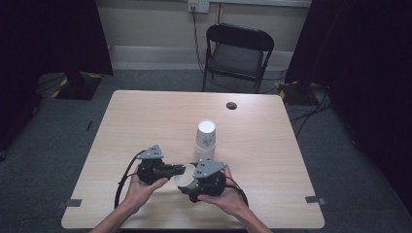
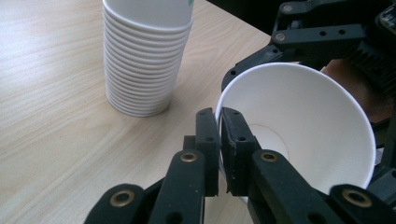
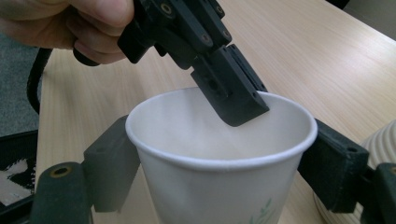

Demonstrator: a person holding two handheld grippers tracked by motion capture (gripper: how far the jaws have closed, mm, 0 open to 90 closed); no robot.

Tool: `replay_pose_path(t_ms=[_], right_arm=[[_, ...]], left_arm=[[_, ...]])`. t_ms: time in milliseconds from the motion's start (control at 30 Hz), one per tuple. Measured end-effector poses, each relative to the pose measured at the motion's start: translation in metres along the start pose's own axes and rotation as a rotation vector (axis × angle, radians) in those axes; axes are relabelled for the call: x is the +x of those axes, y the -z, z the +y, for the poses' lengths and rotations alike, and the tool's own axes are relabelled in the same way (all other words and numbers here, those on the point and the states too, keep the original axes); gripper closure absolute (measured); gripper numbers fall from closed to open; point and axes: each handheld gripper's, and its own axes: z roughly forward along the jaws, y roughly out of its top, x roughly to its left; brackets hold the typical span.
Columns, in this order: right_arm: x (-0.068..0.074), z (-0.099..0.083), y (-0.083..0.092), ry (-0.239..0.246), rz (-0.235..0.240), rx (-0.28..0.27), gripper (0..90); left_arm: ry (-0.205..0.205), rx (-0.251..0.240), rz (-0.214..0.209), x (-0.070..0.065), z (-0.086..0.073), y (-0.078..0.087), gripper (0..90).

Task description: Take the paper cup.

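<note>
Near your edge of the pale wood-grain tabletop (image 1: 145, 121), your left claw (image 2: 219, 140) is clenched on the rolled rim of a single white paper cup (image 2: 303, 126), one pad inside the wall and one outside. The pinch likely steadies the thin, tapered cup while your right claw (image 3: 215, 158) straddles its smooth body; those matte black jaws stand released, flanking the wall without clearly pressing. Just beyond, a ribbed stack of nested white paper cups (image 1: 206, 138) sits upside down on the tabletop. Farther off, a black folding chair (image 1: 238, 56) faces the table.
</note>
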Motion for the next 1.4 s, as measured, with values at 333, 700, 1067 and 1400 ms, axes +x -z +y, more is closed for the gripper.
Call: replay_pose_path(t_ms=[333,700,1067,1400], right_arm=[[0.003,-0.002,-0.004,0.052,-0.003,0.028,22.9],[0.004,-0.002,-0.004,0.070,-0.015,0.027,22.8],[0.002,-0.003,-0.002,0.049,-0.012,0.016,26.7],[-0.008,-0.009,0.005,-0.015,-0.024,0.009,26.3]], left_arm=[[0.004,0.017,-0.003,0.000,-0.001,-0.001,86.4],[0.027,0.004,-0.021,0.002,-0.001,-0.001,86.4],[-0.011,-0.012,0.017,-0.002,0.000,-0.001,67.7],[0.002,-0.035,0.046,0.001,0.001,0.003,47.1]])
